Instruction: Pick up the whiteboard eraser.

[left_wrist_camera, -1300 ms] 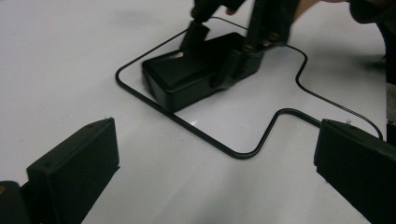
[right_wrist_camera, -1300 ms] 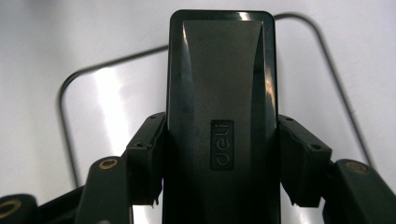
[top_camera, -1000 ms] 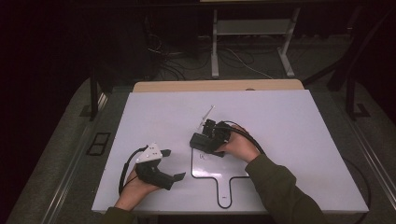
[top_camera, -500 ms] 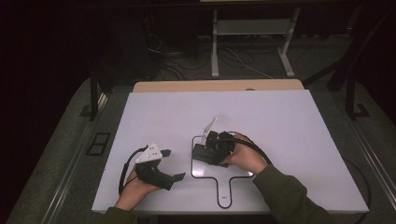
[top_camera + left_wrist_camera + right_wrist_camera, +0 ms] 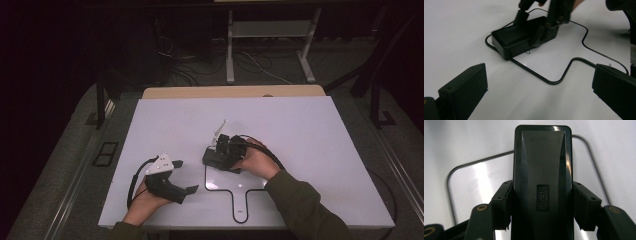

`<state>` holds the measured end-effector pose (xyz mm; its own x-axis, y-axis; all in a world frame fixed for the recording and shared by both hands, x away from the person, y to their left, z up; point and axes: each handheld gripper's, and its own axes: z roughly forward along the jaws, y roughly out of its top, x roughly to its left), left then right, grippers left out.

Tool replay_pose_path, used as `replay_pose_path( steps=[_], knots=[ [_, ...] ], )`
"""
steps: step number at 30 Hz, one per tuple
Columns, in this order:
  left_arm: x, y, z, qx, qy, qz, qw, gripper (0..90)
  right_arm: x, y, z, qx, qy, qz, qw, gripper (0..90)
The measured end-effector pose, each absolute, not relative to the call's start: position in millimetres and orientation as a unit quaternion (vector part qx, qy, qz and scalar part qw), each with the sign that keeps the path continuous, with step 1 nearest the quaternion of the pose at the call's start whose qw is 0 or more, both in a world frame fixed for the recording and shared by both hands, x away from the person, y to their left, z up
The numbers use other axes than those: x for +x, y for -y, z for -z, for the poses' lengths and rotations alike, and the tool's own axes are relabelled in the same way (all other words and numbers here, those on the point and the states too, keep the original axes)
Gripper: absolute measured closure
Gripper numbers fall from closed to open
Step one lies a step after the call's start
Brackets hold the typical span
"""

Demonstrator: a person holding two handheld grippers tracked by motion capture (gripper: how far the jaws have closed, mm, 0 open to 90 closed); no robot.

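Left fingers (image 5: 461, 95) apart, right fingers (image 5: 501, 205) clamped

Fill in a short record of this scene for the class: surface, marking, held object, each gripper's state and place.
surface: white table
marking: black outline shaped like a board with a handle
held object: black box, lettered "deli", over the outline's left part
right gripper: shut on the black box, jaws on its two long sides
left gripper: open, holding nothing, left of the outline

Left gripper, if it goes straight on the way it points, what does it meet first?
Probably the thin black outline drawn on the white table; beyond it, the black rectangular box held by the right gripper. The left gripper stands open, though depth is unclear.
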<state>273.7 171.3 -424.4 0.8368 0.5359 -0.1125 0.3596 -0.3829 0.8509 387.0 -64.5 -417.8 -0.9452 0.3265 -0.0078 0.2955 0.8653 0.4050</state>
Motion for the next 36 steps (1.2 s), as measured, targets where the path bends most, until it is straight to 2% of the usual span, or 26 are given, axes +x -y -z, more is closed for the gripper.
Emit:
replay_pose_path(
  steps=[4, 7, 23, 29, 36],
  knots=[
    [274.1, -171.5, 424.4, 0.827, -0.270, -0.092, 0.484, 0.0, 403.4, 63.3, 418.0, 0.179, -0.962, -0.202, 0.042, 38.6],
    [274.2, -171.6, 424.3, 0.828, -0.270, -0.091, 0.484, 0.0, 402.7, 62.8, 418.0, 0.181, -0.962, -0.201, 0.045, 38.6],
    [273.1, -169.4, 424.2, 0.827, -0.271, -0.091, 0.484, 0.0, 358.4, 56.8, 416.4, 0.126, -0.972, -0.193, 0.047, 38.6],
    [273.7, -170.2, 424.4, 0.827, -0.271, -0.090, 0.485, 0.0, 370.0, 57.3, 417.4, 0.138, -0.969, -0.200, 0.033, 38.6],
    [273.9, -170.4, 424.3, 0.827, -0.269, -0.091, 0.486, 0.0, 392.3, 53.4, 416.9, 0.155, -0.968, -0.193, 0.047, 38.6]
  ],
)
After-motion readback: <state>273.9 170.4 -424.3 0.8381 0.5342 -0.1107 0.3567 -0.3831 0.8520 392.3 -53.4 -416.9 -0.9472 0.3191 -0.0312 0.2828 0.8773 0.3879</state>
